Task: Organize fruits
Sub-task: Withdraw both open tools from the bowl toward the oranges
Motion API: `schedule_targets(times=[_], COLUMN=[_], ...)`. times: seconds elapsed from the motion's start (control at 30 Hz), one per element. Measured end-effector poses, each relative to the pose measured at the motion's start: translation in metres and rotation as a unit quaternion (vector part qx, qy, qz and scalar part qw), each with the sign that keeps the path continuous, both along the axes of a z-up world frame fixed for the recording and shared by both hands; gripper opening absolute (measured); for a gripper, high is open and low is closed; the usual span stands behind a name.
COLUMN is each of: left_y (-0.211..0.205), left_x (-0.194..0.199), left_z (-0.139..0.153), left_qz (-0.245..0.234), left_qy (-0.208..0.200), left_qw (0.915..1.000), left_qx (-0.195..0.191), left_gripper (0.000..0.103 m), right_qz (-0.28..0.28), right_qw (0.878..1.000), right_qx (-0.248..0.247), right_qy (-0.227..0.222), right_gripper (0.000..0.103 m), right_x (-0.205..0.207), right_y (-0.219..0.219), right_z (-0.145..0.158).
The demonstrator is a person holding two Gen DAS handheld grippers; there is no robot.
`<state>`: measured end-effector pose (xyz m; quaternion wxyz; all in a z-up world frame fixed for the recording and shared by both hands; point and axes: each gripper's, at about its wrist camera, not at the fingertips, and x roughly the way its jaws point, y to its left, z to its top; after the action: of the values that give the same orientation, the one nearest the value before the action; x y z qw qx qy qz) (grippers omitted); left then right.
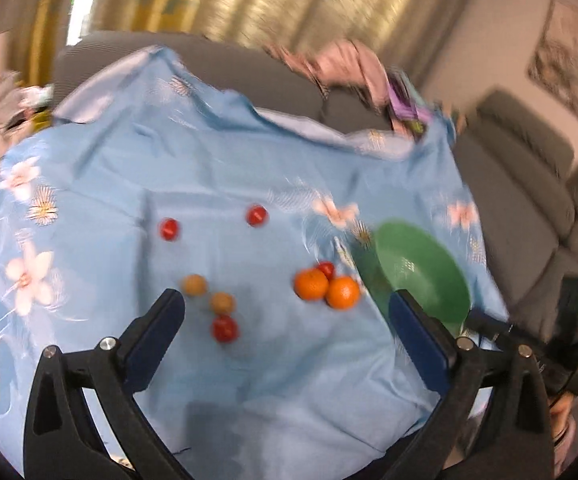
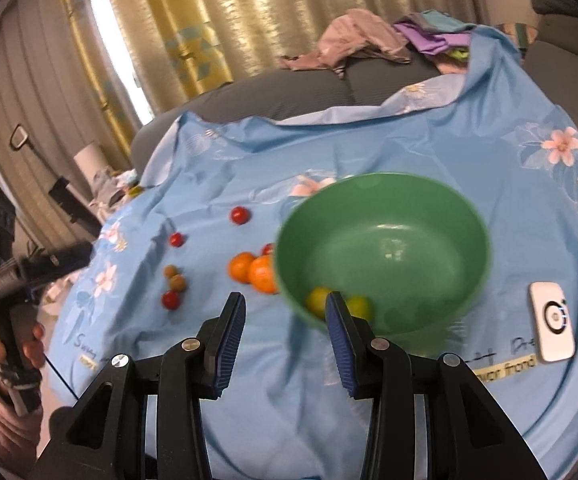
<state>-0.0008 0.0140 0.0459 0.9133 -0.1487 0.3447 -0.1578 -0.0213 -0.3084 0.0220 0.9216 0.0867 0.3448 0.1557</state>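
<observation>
On the blue flowered cloth (image 1: 249, 168), the left gripper (image 1: 285, 312) hung with its jaws spread wide and empty over small red fruits (image 1: 224, 329) and two brown ones (image 1: 194, 285). Two oranges (image 1: 311, 284) lay touching just left of the green bowl (image 2: 409, 200). At the bowl's near rim the right gripper (image 2: 285, 312) stood partly open, holding nothing — two yellow-green fruits (image 2: 317, 300) lay inside, a white device (image 2: 551, 326) to the right.

we see a light blue cloth (image 2: 389, 148) with pink and white flowers, a plain green bowl (image 2: 385, 256) holding two yellow-green fruits (image 2: 317, 300), two oranges (image 1: 326, 287) left of it, four red fruits (image 1: 257, 215), two tan ones (image 1: 207, 293), and gold curtains (image 2: 225, 20) far behind.
</observation>
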Motion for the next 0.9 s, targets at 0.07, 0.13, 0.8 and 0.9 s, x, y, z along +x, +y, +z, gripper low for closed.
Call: schedule_targets(times=[0.07,0.13,0.8,0.9], left_y=[0.016,0.029,-0.017,-0.022], left_x=[-0.009,-0.021,0.008,0.015], left_z=[0.011,0.022,-0.064,-0.063], left_qz=[0.013,0.004,-0.045,-0.055], left_qy=[-0.024,-0.053,0.071,0.063], left_qw=[0.9994,0.9969,0.9922,0.9914], left_qx=[-0.021,-0.058,0.092,0.101], left_gripper=[0.102,0.102,0.102,0.102], right_qz=[0.018,0.035,0.055,0.053], right_qw=[1.000,0.999,0.994,0.994], right_qx=[0.002,0.003,-0.076,-0.085], right_qy=[-0.001,-0.001,0.046,0.048], right_gripper=[0.042,0.042,0.042,0.042], right_x=[0.000,-0.001,0.015,0.023], right_y=[0.013,0.027,0.082,0.088], right_z=[0.001,0.001,-0.043,-0.048])
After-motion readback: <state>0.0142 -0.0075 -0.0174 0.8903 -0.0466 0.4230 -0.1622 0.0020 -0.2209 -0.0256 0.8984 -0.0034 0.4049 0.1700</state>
